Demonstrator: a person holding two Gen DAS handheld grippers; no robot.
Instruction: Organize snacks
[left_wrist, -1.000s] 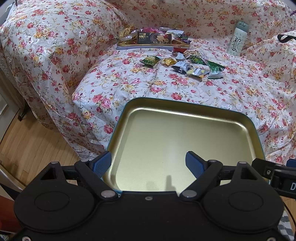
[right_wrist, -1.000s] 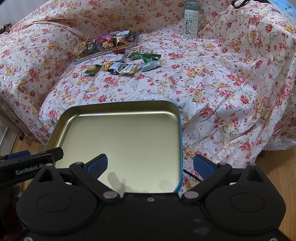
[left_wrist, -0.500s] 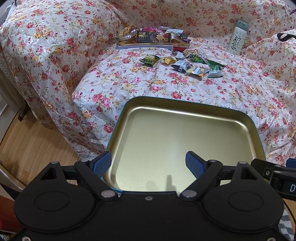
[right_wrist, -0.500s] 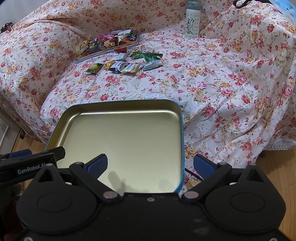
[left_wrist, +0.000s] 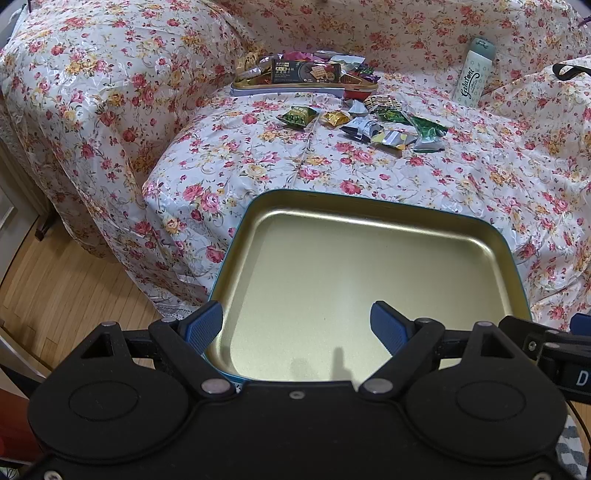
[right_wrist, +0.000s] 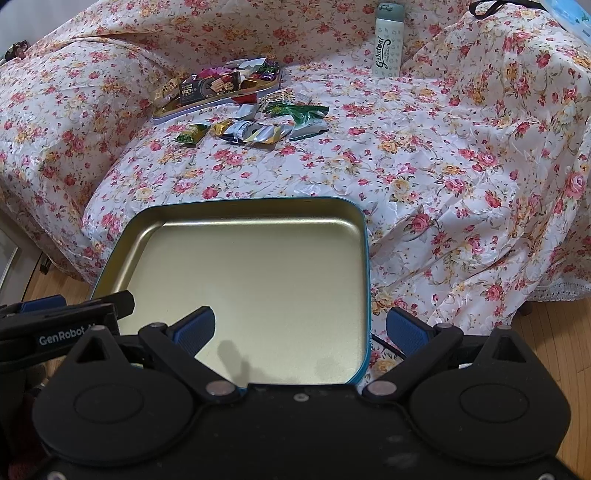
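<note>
An empty gold tin lid with a teal rim (left_wrist: 369, 280) is held level in front of the flowered sofa; it also shows in the right wrist view (right_wrist: 258, 273). My left gripper (left_wrist: 295, 326) is open, its fingers straddling the lid's near left corner. My right gripper (right_wrist: 301, 330) is open, straddling the lid's near right corner. How the lid is supported is hidden under the grippers. A tin full of snacks (left_wrist: 303, 75) sits far back on the seat, seen also from the right (right_wrist: 218, 90). Several loose wrapped snacks (left_wrist: 369, 123) (right_wrist: 255, 123) lie in front of it.
A pale green bottle (left_wrist: 472, 74) (right_wrist: 388, 40) stands against the sofa back on the right. The flowered cover drapes over the sofa's front edge down to a wooden floor (left_wrist: 66, 295). The left armrest (left_wrist: 92, 92) rises at the left.
The lid and both grippers have moved slightly towards the sofa seat; the snacks look a little nearer. Both grippers stay open.
</note>
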